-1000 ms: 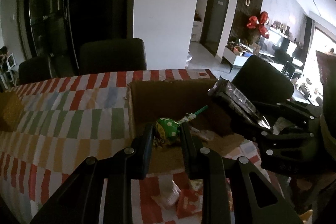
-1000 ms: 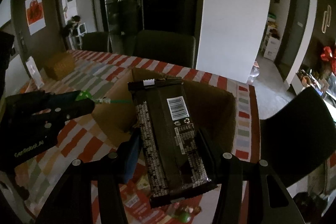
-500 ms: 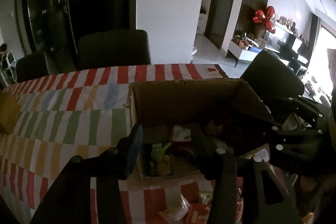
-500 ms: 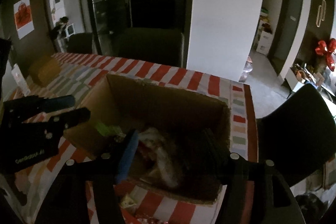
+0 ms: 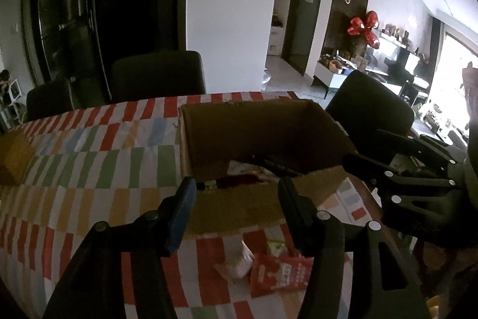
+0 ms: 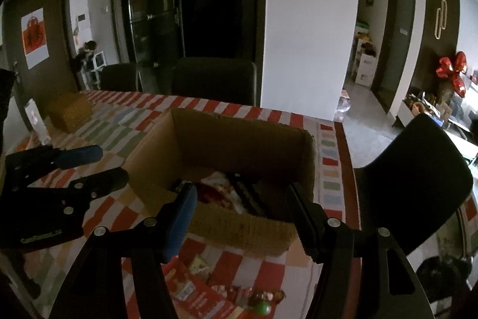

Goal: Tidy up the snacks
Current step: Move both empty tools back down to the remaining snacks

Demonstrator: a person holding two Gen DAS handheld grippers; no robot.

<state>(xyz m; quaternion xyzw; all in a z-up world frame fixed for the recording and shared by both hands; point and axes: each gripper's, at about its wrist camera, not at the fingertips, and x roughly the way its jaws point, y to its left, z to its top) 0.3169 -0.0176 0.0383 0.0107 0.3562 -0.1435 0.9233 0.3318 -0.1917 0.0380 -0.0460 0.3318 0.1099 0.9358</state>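
The striped tablecloth [image 5: 89, 157] carries everything, and the cardboard box [image 5: 260, 121] is your landmark: it stands open-topped near the table's far right corner, which is why both of your tools approach from its near side. Inside the box, against its near wall, lies a heap of snacks [image 6: 221, 190], a dark flat packet among pale and red wrappers, so the sorting is partly done. Your left gripper [image 5: 236, 199] hangs just short of the box's near wall; its jaws have just been opening, stand apart, and nothing is between them. Your right gripper [image 6: 242, 205] hangs over that same near wall, jaws apart and empty too, having widened slightly a moment ago; in my judgement both have let go and are free for another pick. On the cloth in front of the box, nearer you, loose items remain: a red packet [image 5: 277, 274] beside a pale wrapper [image 5: 236, 262], and, in the right wrist view, a small green ball-shaped sweet [image 6: 263, 308]. Those look like the next candidates.
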